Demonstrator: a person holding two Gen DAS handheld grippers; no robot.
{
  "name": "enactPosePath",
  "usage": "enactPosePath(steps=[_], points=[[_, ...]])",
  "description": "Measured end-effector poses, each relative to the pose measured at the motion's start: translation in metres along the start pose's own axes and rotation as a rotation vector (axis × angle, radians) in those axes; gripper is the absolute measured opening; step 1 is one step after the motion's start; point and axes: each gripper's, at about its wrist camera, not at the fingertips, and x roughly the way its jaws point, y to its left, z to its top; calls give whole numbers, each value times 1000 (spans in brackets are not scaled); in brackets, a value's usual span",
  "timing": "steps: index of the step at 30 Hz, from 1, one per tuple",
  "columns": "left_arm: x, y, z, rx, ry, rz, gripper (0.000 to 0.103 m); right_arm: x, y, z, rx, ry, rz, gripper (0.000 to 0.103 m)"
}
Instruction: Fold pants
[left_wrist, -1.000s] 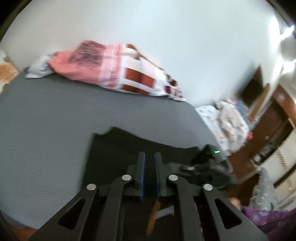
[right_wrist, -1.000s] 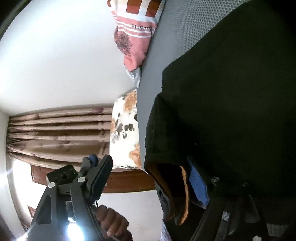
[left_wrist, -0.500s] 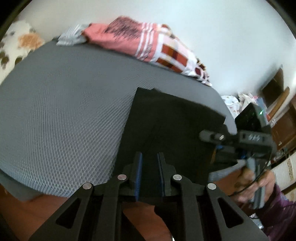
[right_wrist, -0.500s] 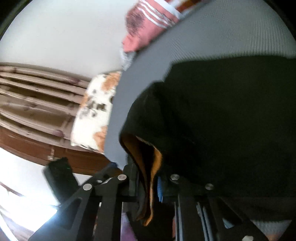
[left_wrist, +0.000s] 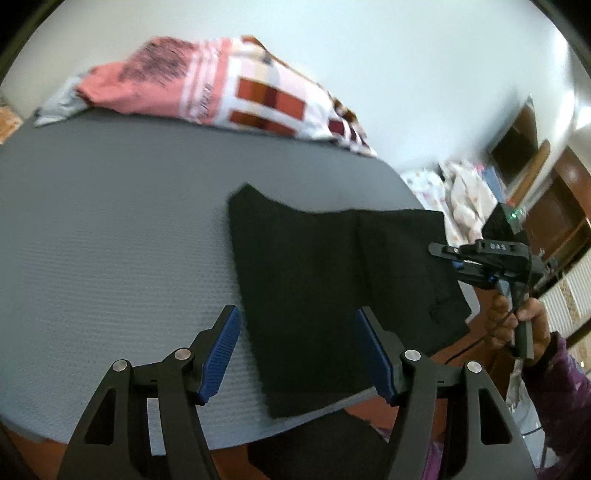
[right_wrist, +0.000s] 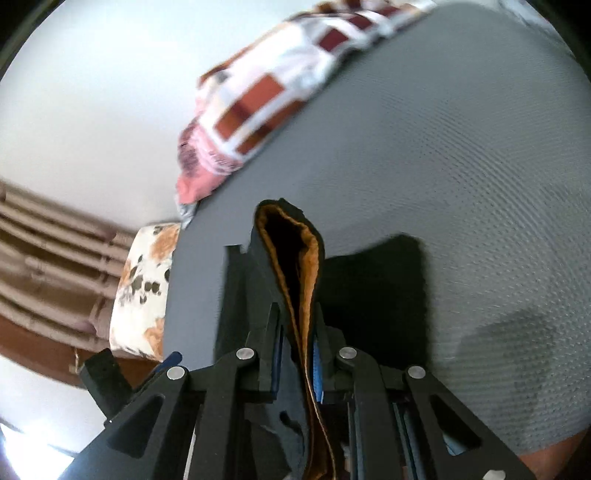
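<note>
The black pants (left_wrist: 332, 280) lie folded flat on the grey mat (left_wrist: 110, 229), near its front right edge. My left gripper (left_wrist: 297, 350) is open and empty, just in front of the pants' near edge. My right gripper (right_wrist: 295, 354) is shut on the pants' waistband (right_wrist: 295, 258), whose orange lining shows between the blue pads. It also shows in the left wrist view (left_wrist: 487, 258), at the pants' right edge, held by a hand.
A pink and red checked blanket (left_wrist: 221, 96) lies along the mat's far edge against the white wall. A floral pillow (right_wrist: 144, 291) sits beyond the mat's left end. Cluttered furniture (left_wrist: 472, 199) stands to the right.
My left gripper has opened and let go of the pants, which now lie flat on the mat. My right gripper keeps its hold on the waistband and has swung round.
</note>
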Motion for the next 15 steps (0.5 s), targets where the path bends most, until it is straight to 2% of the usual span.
enactPosePath(steps=[3,7,10,12,15], points=[[22,-16,-1,62,39,34,65,3,-23,-3,44,1,24,13],[42,-29,-2,122,87,61,65,2,-32,-3,67,-1,53,13],[47,-32,-2,129,87,58,65,-12,-27,-4,27,-9,61,13],[51,-31,-1,129,88,58,70,-18,-28,-1,-3,-17,44,12],[65,-25,-1,116,111,69,71,-17,-48,5,30,-32,22,12]])
